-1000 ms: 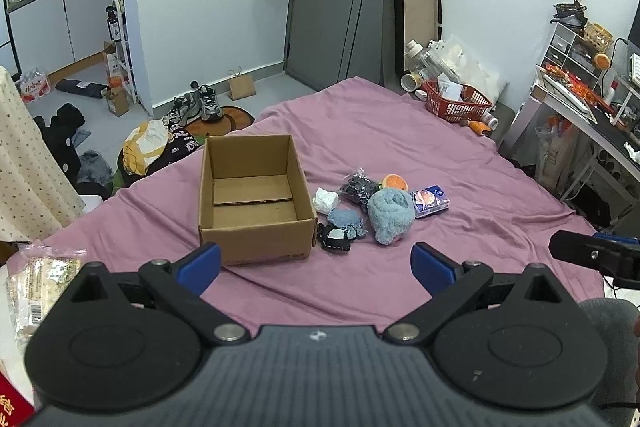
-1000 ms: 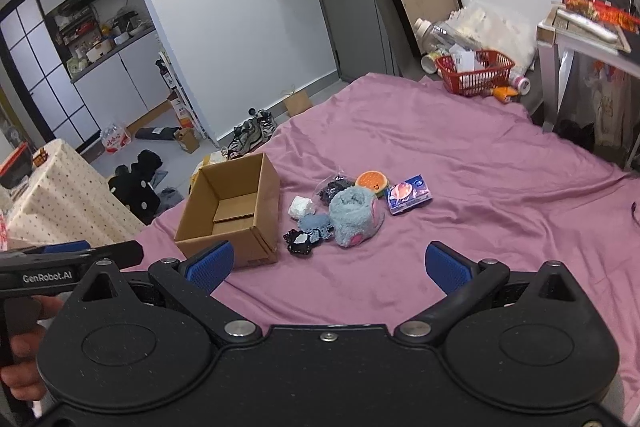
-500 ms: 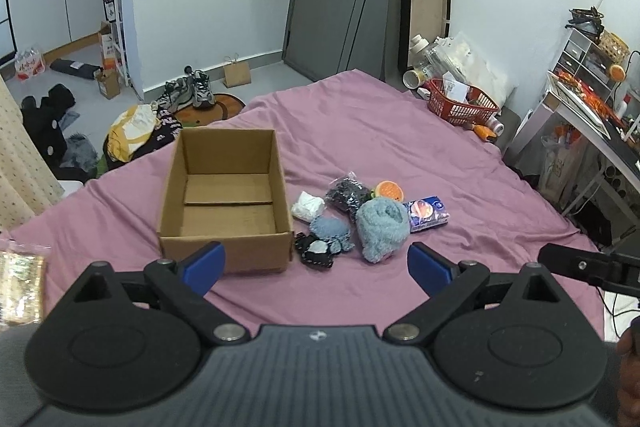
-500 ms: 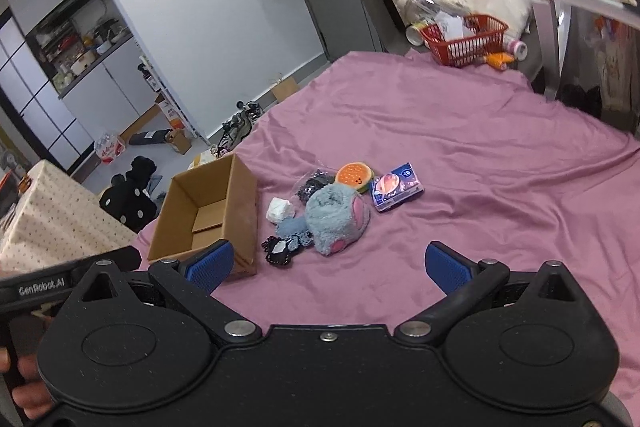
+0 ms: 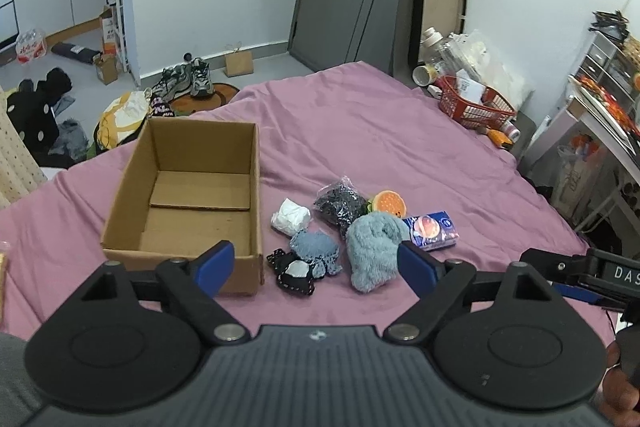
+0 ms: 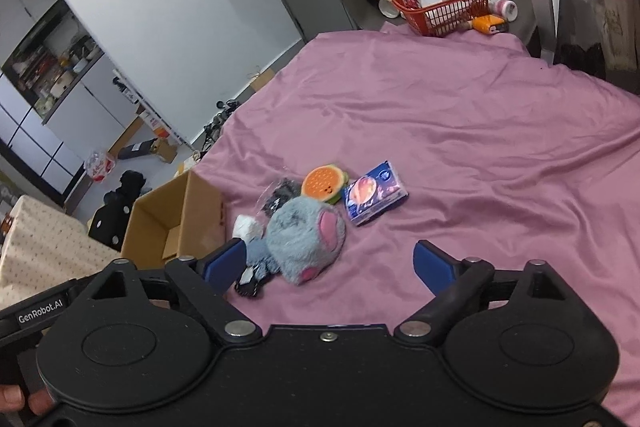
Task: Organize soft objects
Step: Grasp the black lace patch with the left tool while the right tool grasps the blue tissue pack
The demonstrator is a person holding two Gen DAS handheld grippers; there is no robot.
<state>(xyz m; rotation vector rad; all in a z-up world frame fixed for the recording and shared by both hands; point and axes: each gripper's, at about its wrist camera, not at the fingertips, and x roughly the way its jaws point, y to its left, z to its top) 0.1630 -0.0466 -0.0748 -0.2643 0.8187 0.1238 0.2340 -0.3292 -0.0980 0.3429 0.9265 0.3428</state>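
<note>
An empty cardboard box [image 5: 188, 203] [image 6: 176, 223] sits on the purple bedsheet [image 5: 380, 135]. To its right lies a cluster: a grey-blue plush toy [image 5: 374, 251] [image 6: 306, 239], a white wad [image 5: 290, 217], a black bag [image 5: 340, 201], an orange burger-like toy [image 5: 388, 203] [image 6: 322, 181], a blue tissue pack [image 5: 434, 231] [image 6: 374, 197], a small blue knitted piece [image 5: 314, 247] and a black pouch [image 5: 294, 275]. My left gripper [image 5: 316, 269] is open, hovering short of the cluster. My right gripper [image 6: 330, 267] is open too, just short of the plush.
A red basket [image 5: 472, 105] [image 6: 444, 5] with bottles stands at the bed's far corner. Shoes [image 5: 188, 79] and clothes lie on the floor past the box. A desk [image 5: 604, 131] stands on the right. A spotted cloth [image 6: 36, 251] covers something at the left.
Both grippers have moved forward and lower toward the cluster, which looms larger now. The right view has swung left and tilted. Both stay open; nothing on the bed has moved.
</note>
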